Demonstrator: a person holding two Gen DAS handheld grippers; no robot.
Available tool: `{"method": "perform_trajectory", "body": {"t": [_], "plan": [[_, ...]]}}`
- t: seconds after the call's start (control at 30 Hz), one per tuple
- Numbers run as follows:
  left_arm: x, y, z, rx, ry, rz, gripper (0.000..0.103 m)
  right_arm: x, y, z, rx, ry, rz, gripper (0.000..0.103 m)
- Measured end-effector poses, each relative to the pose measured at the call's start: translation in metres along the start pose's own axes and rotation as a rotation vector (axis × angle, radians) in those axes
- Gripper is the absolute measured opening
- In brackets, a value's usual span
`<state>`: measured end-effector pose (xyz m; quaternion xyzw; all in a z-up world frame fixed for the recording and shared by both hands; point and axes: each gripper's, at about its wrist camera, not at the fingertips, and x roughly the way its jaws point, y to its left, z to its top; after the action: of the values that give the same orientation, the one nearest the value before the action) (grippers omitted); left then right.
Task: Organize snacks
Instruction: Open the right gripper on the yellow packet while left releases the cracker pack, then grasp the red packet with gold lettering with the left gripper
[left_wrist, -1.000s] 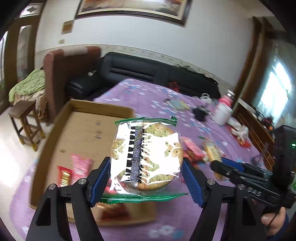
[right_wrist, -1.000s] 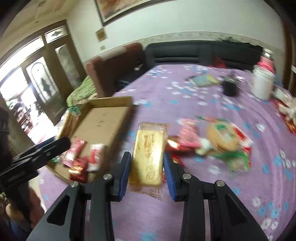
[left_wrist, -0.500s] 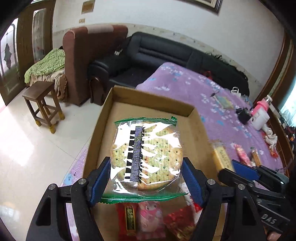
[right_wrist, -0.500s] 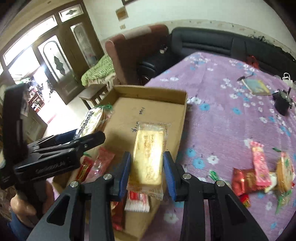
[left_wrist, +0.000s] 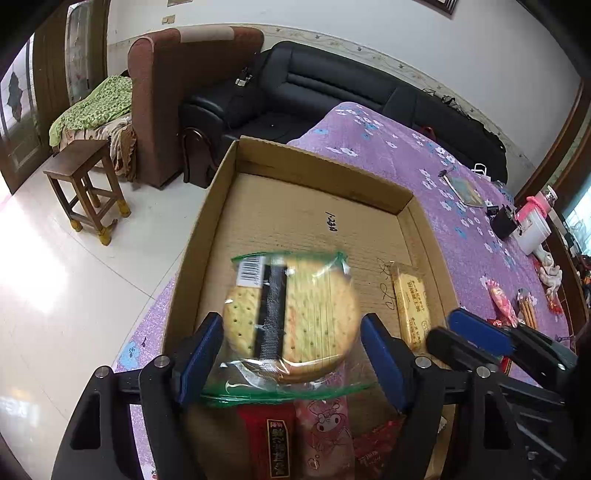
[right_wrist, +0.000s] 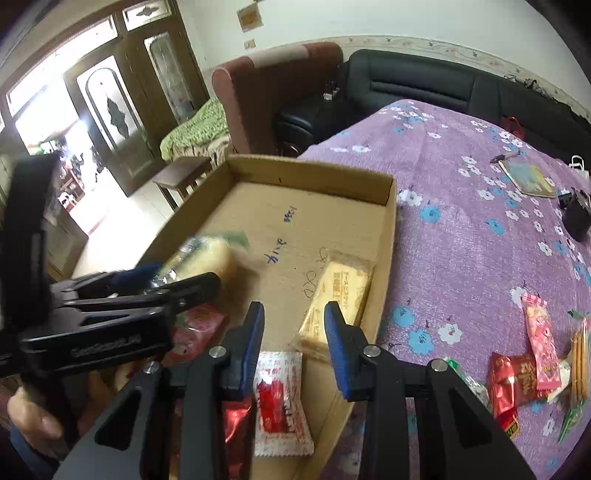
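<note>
Loosely sat between the parted left tool (left_wrist: 291, 354): round cracker packet (left_wrist: 291, 314); beyond the parted right tool (right_wrist: 294, 325), yellow biscuit bar (right_wrist: 338, 299) in cardboard box (right_wrist: 314, 177).

Brown cardboard box (left_wrist: 314, 221) with blue scribbles; purple tablecloth (right_wrist: 461, 221) dotted with white and blue flowers at three o'clock; green-edged clear cracker packet (left_wrist: 291, 317); yellow biscuit pack (right_wrist: 338, 295); red-and-white sachet (right_wrist: 279, 402).

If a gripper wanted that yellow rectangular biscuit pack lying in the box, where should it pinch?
Across the two long sides of the yellow biscuit pack, descending from above: it lies flat in the cardboard box, narrow enough, though its right edge seems close to the wall.
</note>
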<state>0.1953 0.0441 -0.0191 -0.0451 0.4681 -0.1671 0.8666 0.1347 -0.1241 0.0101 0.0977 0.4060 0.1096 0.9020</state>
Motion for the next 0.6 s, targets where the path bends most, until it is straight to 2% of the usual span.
{"method": "perform_trajectory", "body": {"t": [0.2, 0.33, 0.47, 0.6], "plan": [[-0.016, -0.003, -0.003, -0.013, -0.032, -0.024, 0.081, -0.047, -0.017, -0.013, 0.035, -0.077, 0.009, 0.034], [-0.040, -0.019, -0.012, 0.024, -0.090, -0.042, 0.081, -0.085, -0.050, -0.038, 0.074, -0.125, -0.036, 0.034], [-0.058, -0.056, -0.027, 0.085, -0.115, -0.103, 0.081, -0.112, -0.101, -0.073, 0.157, -0.119, -0.128, 0.034], [-0.059, -0.107, -0.046, 0.175, -0.088, -0.160, 0.081, -0.133, -0.154, -0.105, 0.273, -0.121, -0.187, 0.033]]}}
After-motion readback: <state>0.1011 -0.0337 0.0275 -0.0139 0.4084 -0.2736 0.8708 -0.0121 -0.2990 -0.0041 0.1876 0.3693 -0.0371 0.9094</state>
